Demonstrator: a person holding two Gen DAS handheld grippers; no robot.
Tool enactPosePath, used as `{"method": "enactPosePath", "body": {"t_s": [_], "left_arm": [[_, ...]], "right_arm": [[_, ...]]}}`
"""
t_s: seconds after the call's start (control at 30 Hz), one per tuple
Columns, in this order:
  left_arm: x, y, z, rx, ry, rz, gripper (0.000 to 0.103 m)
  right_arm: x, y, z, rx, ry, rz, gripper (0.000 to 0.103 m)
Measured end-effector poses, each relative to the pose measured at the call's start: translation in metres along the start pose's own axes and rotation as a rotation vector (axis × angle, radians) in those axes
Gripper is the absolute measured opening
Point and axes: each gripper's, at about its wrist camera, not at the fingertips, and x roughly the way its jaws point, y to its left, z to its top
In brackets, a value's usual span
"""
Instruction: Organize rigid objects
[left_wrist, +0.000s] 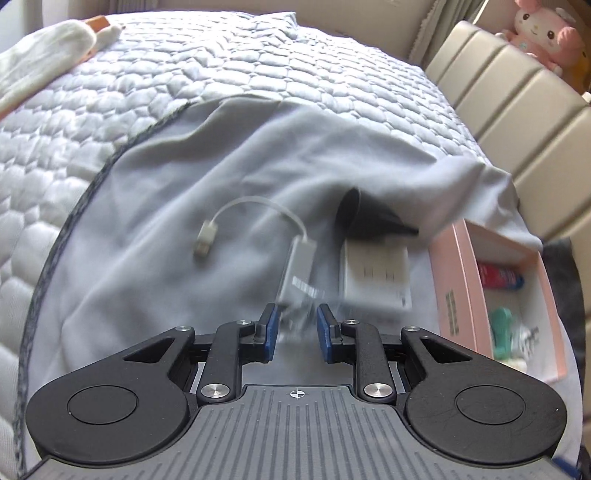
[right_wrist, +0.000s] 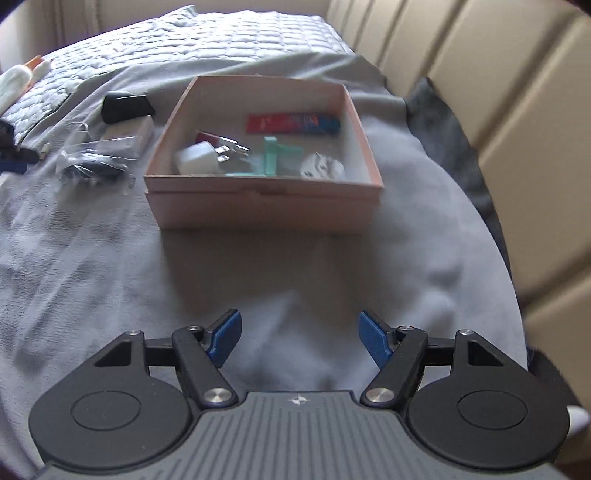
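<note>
No legible text on any object

Motion blur smears the grey adapter (left_wrist: 297, 271) (label unreadable) and white box (left_wrist: 375, 275).

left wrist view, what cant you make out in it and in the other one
- Left wrist view: whether the left claw grips anything; motion blur smears the clear packet between its pads.
- Left wrist view: the print on the white adapter, blurred.
- Left wrist view: the pink box, partly covered by a sheet fold.
- Right wrist view: the crumpled white item in the box, too soft to identify.
</note>
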Motion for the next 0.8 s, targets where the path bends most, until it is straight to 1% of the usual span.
{"method": "enactPosePath", "body": {"t_s": [0.07,0.13,0.17,0.23,0.27,0.33,0.4,0.47,0.5,0.53,0.63,0.67,0.73,0.77,0.8], "left_arm": [[0.007,-0.011,0.014,0.011,-0.013,-0.024,0.025],[0.020,-0.026,0.023,0.057,-0.020,-0.048,0.025],[0.029,-0.031,0.025,0.080,-0.011,-0.049,0.025],[0.050,-0.038,0.023,0.107,0.025,-0.014,0.026],[0.059,-0.039,0.020,0.115,0.061,-0.003,0.025],[0.070,-0.040,0.007,0.122,0.127,-0.012,0.025],[0.066,-0.042,-0.011,0.136,0.179,-0.040,0.025],[0.055,-0.045,-0.027,0.140,0.216,-0.095,0.025],[0.048,-0.045,-0.033,0.130,0.209,-0.113,0.025],[0.041,-0.046,-0.035,0.122,0.184,-0.119,0.025],[0.028,-0.049,-0.022,0.091,0.042,-0.111,0.025],[0.030,-0.050,-0.009,0.069,-0.007,-0.087,0.025],[0.038,-0.048,0.013,0.002,-0.064,-0.026,0.025],[0.043,-0.045,0.023,-0.038,-0.091,-0.004,0.025],[0.045,-0.042,0.031,-0.069,-0.118,0.002,0.025]], "right_arm": [[-0.001,-0.005,-0.004,0.011,0.010,0.001,0.071],[-0.001,-0.009,-0.008,0.017,0.020,0.011,0.071],[-0.001,-0.011,-0.009,0.016,0.023,0.014,0.071],[-0.002,-0.014,-0.009,0.012,0.023,0.012,0.071],[-0.002,-0.016,-0.009,0.013,0.023,0.009,0.071],[-0.004,-0.021,-0.009,0.021,0.024,0.007,0.071],[-0.004,-0.027,-0.011,0.025,0.030,0.005,0.071],[-0.002,-0.033,-0.013,0.027,0.041,0.000,0.071],[-0.001,-0.036,-0.014,0.031,0.049,-0.002,0.071],[0.001,-0.039,-0.014,0.035,0.056,-0.001,0.071],[0.002,-0.045,-0.016,0.042,0.061,-0.003,0.071],[0.001,-0.046,-0.015,0.042,0.058,-0.004,0.071],[-0.001,-0.049,-0.015,0.047,0.046,-0.006,0.071],[-0.003,-0.050,-0.015,0.052,0.041,-0.006,0.071],[-0.005,-0.052,-0.015,0.055,0.036,-0.004,0.071]]}}
